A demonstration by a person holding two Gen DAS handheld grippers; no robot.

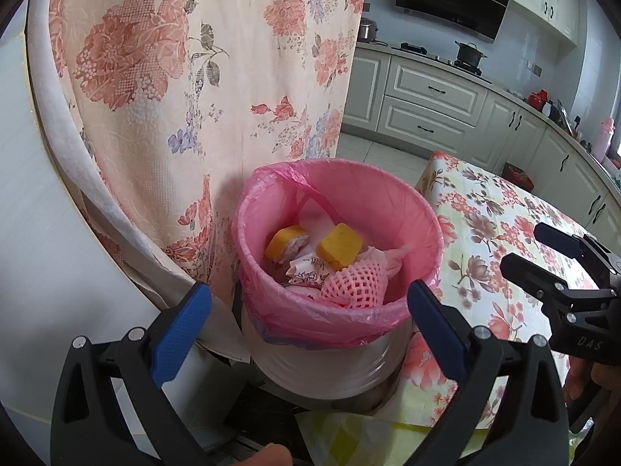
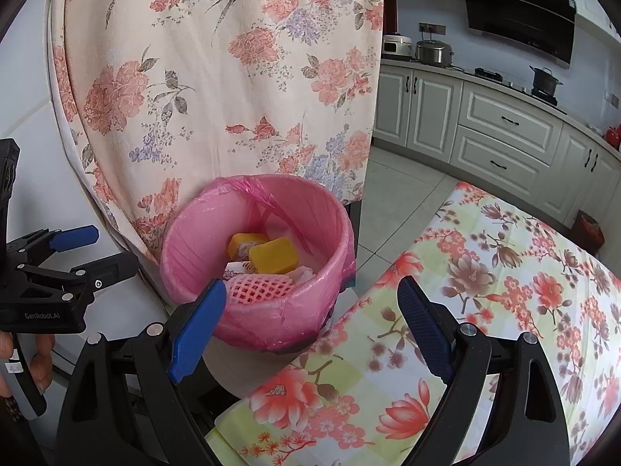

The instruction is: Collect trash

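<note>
Now | bin [image 1: 403,209] upright, mouth up | both grippers' fingers spread, empty

Both hand-held tools share one build: a black plastic frame with triangular cut-outs, and two long arms tipped with ribbed blue pads. The left gripper [image 1: 308,303] shows round silver screw heads at each arm's pivots, seen up close in its own wrist view. The right gripper [image 2: 312,306] carries the same bright screws and blue pads. From the side, in the left wrist view, the right tool's black body bears the raised letters "DAS". In the right wrist view the left tool's body reads "GenRobot.AI" in pale lettering, and a light grey handle shows beneath it. Fingers [image 2: 40,361] wrap that handle; no sleeve is visible.
</note>
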